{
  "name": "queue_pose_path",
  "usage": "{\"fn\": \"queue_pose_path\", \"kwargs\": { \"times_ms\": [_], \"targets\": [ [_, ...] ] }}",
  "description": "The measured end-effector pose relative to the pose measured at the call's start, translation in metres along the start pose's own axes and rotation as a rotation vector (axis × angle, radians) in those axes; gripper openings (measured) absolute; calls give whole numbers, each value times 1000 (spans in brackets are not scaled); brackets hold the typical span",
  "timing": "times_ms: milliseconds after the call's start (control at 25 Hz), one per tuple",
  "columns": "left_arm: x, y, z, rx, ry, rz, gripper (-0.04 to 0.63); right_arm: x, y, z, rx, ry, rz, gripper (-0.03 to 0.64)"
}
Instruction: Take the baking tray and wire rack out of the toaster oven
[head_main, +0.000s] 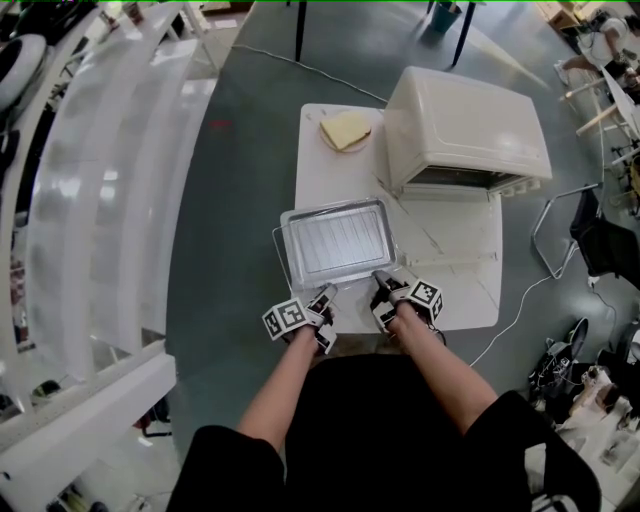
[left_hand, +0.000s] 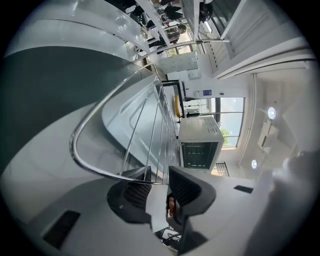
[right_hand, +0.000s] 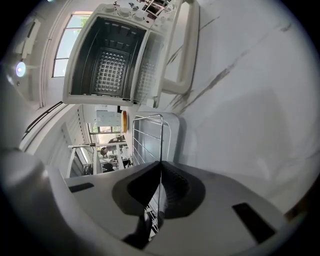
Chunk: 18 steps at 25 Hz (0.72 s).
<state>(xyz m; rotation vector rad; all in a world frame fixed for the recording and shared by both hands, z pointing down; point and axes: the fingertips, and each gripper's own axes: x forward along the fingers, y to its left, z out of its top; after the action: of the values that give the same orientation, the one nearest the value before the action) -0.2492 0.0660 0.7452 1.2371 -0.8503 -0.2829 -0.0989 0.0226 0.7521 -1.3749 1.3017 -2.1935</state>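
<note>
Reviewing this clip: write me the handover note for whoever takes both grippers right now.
Left gripper: open, with the wire rack's rim wire at its jaw tips, not clamped.
Right gripper: shut on the wire rack's near edge.
Baking tray: on the table in front of the toaster oven, wire rack lying over it.
Done: both are out; the oven cavity is empty and its door is open.
Left: probably lift the wire rack off the tray, set it down and release.

Lab workspace: bare grey floor (head_main: 240, 200), trailing cables (head_main: 330, 76).
</note>
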Motion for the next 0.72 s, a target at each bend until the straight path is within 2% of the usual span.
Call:
{"fn": "queue_pose_path", "kwargs": {
  "times_ms": [320,600,720],
  "targets": [
    [5,4,12,-37,46,32,114,1,-7,-4,16,2,-27,29],
    [9,3,14,-171,11,43,115,2,-6,0,16,11,-37,29],
    [10,7,22,-305,-54,15,117,3,-3,0,2,18,-36,42]
  ]
}}
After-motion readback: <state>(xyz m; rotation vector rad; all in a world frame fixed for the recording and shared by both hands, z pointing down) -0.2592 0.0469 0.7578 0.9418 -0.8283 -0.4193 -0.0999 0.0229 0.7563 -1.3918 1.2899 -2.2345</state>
